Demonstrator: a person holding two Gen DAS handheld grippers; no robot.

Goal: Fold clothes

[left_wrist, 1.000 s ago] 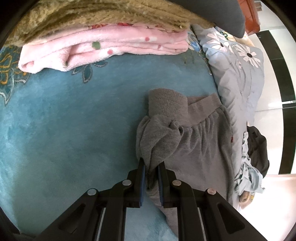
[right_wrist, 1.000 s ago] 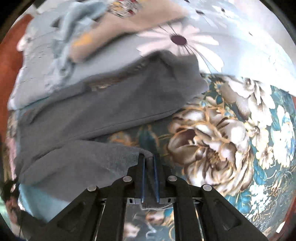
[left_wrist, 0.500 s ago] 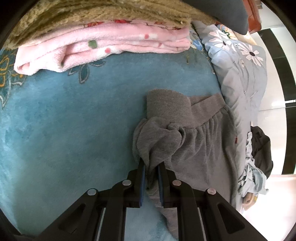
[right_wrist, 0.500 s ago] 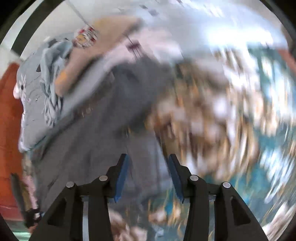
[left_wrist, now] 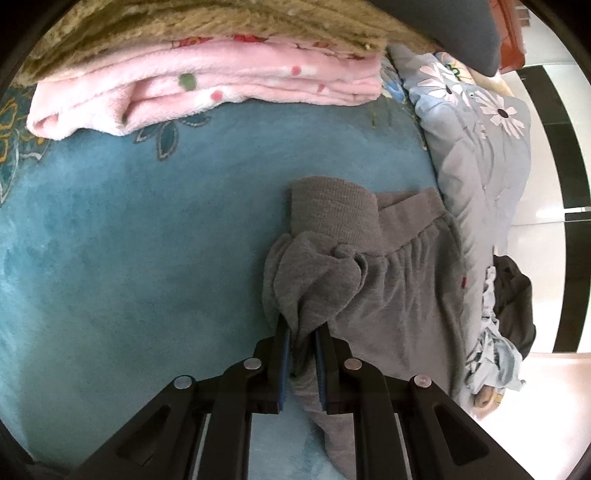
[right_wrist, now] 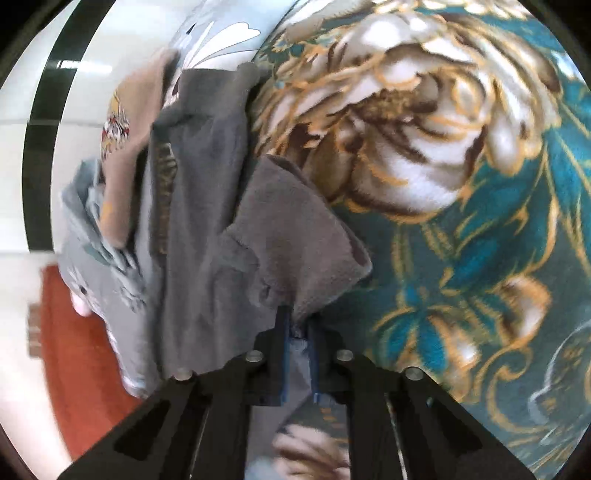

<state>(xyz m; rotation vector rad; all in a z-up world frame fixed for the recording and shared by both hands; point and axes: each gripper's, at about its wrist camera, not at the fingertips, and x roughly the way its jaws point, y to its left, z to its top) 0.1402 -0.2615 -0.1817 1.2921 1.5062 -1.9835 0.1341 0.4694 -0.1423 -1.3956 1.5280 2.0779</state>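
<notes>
Grey sweatpants (left_wrist: 391, 295) lie on the teal bed blanket (left_wrist: 129, 258), with the ribbed cuff (left_wrist: 332, 214) and waistband toward the far side. My left gripper (left_wrist: 302, 332) is shut on a bunched fold of the grey sweatpants near the cuff. In the right wrist view my right gripper (right_wrist: 297, 325) is shut on another edge of the grey sweatpants (right_wrist: 288, 236), lifted over the floral blanket (right_wrist: 461, 184).
A folded pink fleece blanket (left_wrist: 207, 88) and a brown fuzzy blanket (left_wrist: 203, 26) are stacked at the far side. A grey floral quilt (left_wrist: 480, 147) lies at the bed's right edge, with a pile of other clothes (left_wrist: 506, 332). A tan garment (right_wrist: 125, 147) lies beside the sweatpants.
My right gripper opened half a second ago, swung round, and has shut again on another edge of the sweatpants. My left gripper has kept its hold and barely moved.
</notes>
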